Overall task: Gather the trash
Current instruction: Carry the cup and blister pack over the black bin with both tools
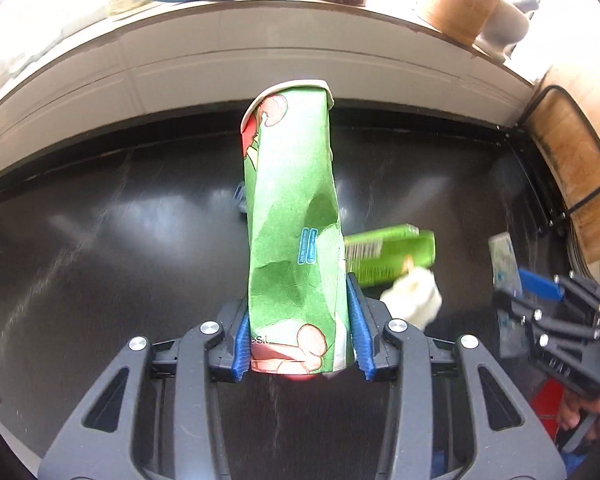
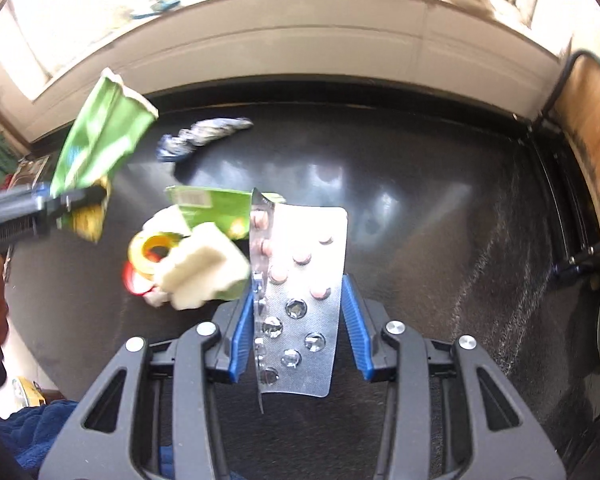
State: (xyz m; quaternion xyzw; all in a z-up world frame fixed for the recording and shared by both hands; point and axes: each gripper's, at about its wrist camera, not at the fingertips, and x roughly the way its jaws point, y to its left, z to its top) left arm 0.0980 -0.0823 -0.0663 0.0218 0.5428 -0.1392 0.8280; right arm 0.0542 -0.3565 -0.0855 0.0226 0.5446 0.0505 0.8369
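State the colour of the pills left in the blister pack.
Pink, in the silver foil blister pack; clearest in the right wrist view.

Black glossy table [image 1: 100, 248], white sunlit windowsill [image 1: 260, 12] behind.

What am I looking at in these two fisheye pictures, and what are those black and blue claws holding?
Each claw is a hand-held two-finger gripper with a camera looking forward along its fingers; a person carries one in each hand.

The left wrist view shows the left gripper shut on a crumpled green paper cup. The right wrist view shows the right gripper with pill blister packs between its blue pads; the grip looks closed, though the right pad seems to stand slightly off.

Below both lies a dark tabletop under a windowsill. On it are a green carton, white foam pieces, a yellow tape roll and a crumpled silvery wrapper.
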